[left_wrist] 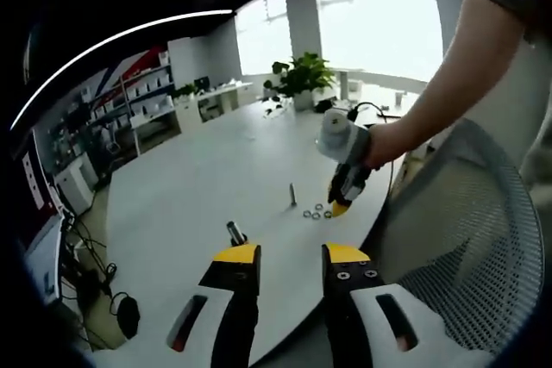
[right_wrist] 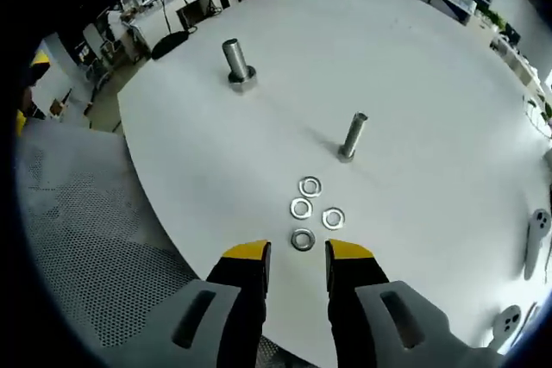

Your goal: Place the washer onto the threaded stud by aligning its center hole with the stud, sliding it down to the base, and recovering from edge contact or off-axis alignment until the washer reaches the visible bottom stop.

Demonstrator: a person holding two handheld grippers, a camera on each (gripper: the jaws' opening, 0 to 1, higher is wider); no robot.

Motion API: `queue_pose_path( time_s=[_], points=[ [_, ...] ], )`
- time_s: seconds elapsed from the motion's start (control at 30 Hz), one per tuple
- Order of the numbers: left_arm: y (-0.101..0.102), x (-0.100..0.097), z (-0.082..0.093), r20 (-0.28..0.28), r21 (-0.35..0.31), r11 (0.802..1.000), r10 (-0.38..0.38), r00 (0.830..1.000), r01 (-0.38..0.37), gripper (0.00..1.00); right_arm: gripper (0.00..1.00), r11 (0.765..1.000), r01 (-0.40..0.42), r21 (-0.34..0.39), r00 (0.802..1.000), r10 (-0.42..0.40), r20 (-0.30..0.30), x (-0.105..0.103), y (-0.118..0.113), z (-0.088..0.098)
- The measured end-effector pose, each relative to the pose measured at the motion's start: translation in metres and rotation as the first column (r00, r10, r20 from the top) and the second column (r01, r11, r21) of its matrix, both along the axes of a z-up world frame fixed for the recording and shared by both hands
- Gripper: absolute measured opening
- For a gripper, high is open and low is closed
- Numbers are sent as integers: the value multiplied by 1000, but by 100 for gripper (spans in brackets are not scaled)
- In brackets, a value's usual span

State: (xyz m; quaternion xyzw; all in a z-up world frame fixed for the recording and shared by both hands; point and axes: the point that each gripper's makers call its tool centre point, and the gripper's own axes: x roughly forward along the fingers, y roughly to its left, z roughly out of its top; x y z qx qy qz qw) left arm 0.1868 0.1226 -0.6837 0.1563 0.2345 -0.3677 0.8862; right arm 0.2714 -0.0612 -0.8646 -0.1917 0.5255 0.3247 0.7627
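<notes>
Four flat silver metal washers (right_wrist: 311, 212) lie clustered on the round white table (right_wrist: 414, 84), near the upright grey threaded stud (right_wrist: 352, 136); a thicker bolt (right_wrist: 235, 64) stands farther off. The right gripper (right_wrist: 297, 254) hovers just over the nearest washer, jaws parted and empty. The left gripper (left_wrist: 291, 256) is released too, well back at the table's edge.

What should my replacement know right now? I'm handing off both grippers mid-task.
Left gripper: open, empty, held back above the table edge.
Right gripper: open, empty, jaws just short of the nearest washer.
Four washers lie loose in a cluster on the table; others at.
Thin stud stands upright just beyond them, bare. A thicker stud stands farther off, also bare.
Done: nothing placed yet.
Left: grip a washer, centre its hole over the stud, slide it down to the base.
</notes>
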Motion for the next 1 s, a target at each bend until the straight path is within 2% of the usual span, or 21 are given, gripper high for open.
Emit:
queue_pose_path(
  time_s=[0.13, 0.3, 0.37, 0.4, 0.43, 0.5, 0.63, 0.73, 0.9, 0.93, 1.0],
  points=[
    [0, 0, 0, -1, 2, 1000, -2, 1000, 2, 26, 26, 998, -57, -39, 998, 56, -19, -2, -3, -7],
    [-1, 0, 1, 6, -4, 1000, -3, 1000, 3, 26, 26, 998, -57, -23, 998, 57, -30, 3, 4, -9],
    [-1, -1, -1, -1, 8, 1000, -6, 1000, 6, 26, 26, 989, -123, -82, 992, 120, -46, 0, -1, -15],
    [-1, -1, -1, -1, 8, 1000, -7, 1000, 8, 26, 24, 988, -127, -90, 992, 127, -3, 6, -1, -14],
    [-1, -1, -1, 1, 7, 1000, -8, 1000, 8, 26, 22, 981, -165, -104, 986, 164, -12, 5, -2, -14],
    [-1, -1, 0, 3, 5, 1000, -9, 1000, 9, 26, 22, 983, -153, -98, 988, 152, -21, 5, 1, -14],
    [-1, -1, -1, 0, 8, 1000, -10, 1000, 10, 26, 21, 973, -198, -120, 980, 195, -31, 3, 3, -13],
    [-2, -1, -2, -1, 16, 1000, -14, 1000, 14, 26, 20, 958, -248, -144, 969, 244, -45, 2, 6, -14],
    [-1, -1, -3, -2, 20, 1000, -12, 1000, 12, 25, 19, 943, -282, -178, 959, 273, -73, 3, 7, -16],
    [-1, -1, -3, -2, 23, 1000, -13, 1000, 13, 25, 19, 932, -308, -189, 951, 296, -89, 3, 7, -16],
    [-1, -1, -4, -4, 26, 1000, -14, 1000, 14, 25, 19, 934, -299, -196, 953, 283, -104, 3, 7, -15]
  ],
)
